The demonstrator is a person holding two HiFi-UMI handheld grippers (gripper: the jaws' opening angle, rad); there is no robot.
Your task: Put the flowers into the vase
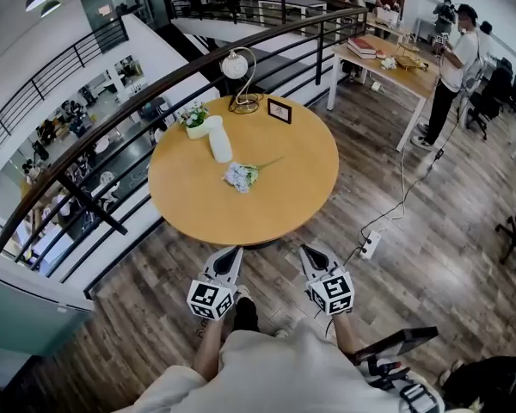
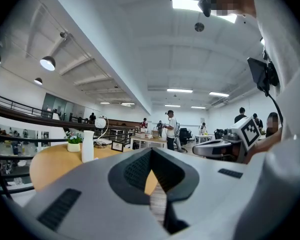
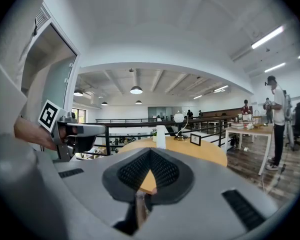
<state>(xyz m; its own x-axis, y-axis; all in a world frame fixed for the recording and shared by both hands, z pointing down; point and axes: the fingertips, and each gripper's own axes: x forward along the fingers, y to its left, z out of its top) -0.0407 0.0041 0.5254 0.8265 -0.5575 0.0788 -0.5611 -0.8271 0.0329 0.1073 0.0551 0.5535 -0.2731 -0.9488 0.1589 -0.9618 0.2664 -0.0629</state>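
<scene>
A bunch of pale flowers [image 1: 241, 176] with a green stem lies flat near the middle of the round wooden table [image 1: 292, 200]. Just behind it, to the left, stands a tall white vase [image 1: 218, 138], which also shows in the left gripper view [image 2: 87, 145] and the right gripper view [image 3: 160, 136]. My left gripper [image 1: 231, 254] and right gripper [image 1: 310, 253] hang side by side over the floor, short of the table's near edge and pointing at it. Both are shut and hold nothing. Their jaw tips meet in the left gripper view [image 2: 150, 152] and in the right gripper view [image 3: 150, 152].
A small white pot of flowers [image 1: 194, 119], a globe desk lamp [image 1: 238, 67] and a small picture frame [image 1: 279, 110] stand at the table's far side. A black railing [image 1: 112, 119] curves behind the table. A power strip [image 1: 369, 245] with its cable lies on the floor at right.
</scene>
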